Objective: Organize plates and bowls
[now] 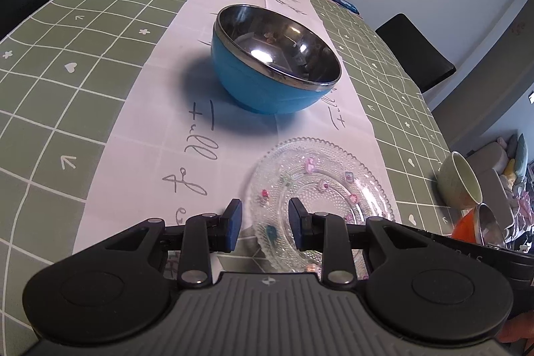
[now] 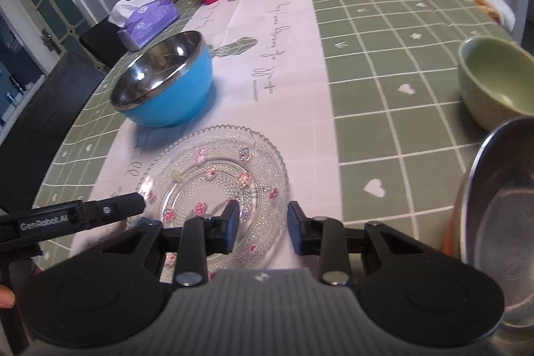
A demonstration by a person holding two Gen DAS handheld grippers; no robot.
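Now both grippers hang over the near edge of a clear glass plate with beaded rim and small pink flowers (image 2: 213, 179), which lies flat on the white runner of the green checked counter (image 2: 383, 32). The left gripper (image 1: 265, 224) has its fingers parted above the plate's near rim, grasping nothing. The right gripper (image 2: 263, 227) likewise has its fingers apart and empty, no pad touching the glass. Just behind the plate stands a blue bowl with a steel lining (image 2: 163, 82). To the right sit a pale green ceramic bowl (image 2: 497, 82) and a steel-lined orange bowl (image 2: 500, 222).
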